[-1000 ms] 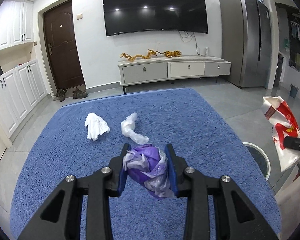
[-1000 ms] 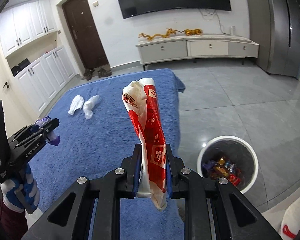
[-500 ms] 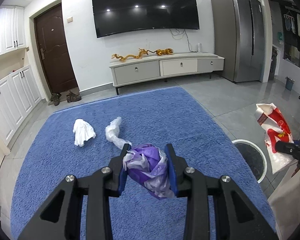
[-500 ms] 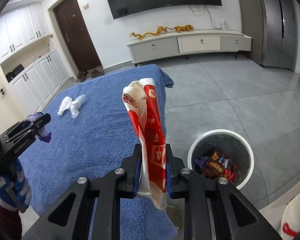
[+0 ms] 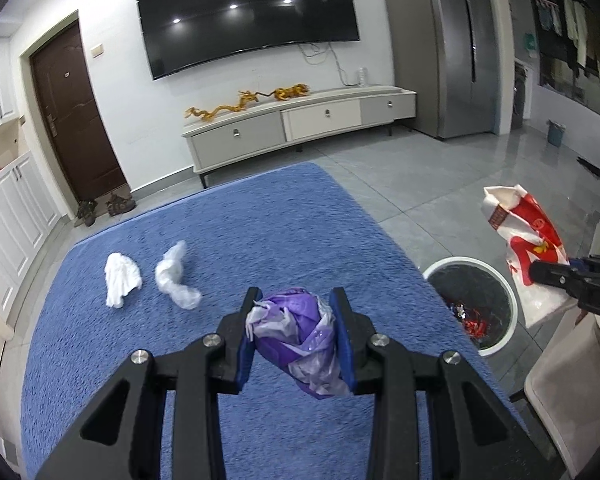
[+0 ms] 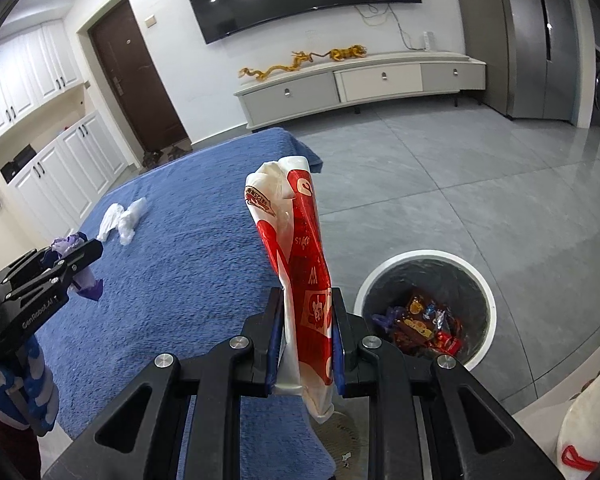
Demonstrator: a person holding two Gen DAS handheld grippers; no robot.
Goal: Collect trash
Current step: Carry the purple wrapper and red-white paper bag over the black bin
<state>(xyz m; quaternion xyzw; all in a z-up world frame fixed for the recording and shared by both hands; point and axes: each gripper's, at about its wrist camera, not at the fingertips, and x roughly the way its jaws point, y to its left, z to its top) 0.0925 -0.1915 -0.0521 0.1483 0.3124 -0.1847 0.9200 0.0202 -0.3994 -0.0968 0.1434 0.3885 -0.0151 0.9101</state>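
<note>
My left gripper (image 5: 296,340) is shut on a crumpled purple plastic bag (image 5: 296,338), held above the blue rug (image 5: 180,360). My right gripper (image 6: 306,340) is shut on a red and white snack bag (image 6: 300,264) that stands up between its pads. A white-rimmed bin (image 6: 424,306) with several wrappers inside sits on the grey floor just right of the right gripper. From the left wrist view the bin (image 5: 474,304) lies at right, with the snack bag (image 5: 524,248) beyond it. A white tissue (image 5: 121,274) and a clear crumpled wrapper (image 5: 176,276) lie on the rug.
A low TV cabinet (image 5: 300,126) stands against the far wall under a large screen. A grey fridge (image 5: 452,48) is at the back right, white cupboards (image 6: 56,160) along the left. Shoes (image 5: 104,206) sit by the brown door. A pale chair (image 5: 572,380) is near the bin.
Both grippers have shifted right toward the bin, which now looks larger and nearer in both views. The tissue and wrapper have slid left in frame. Both grips are unchanged.
</note>
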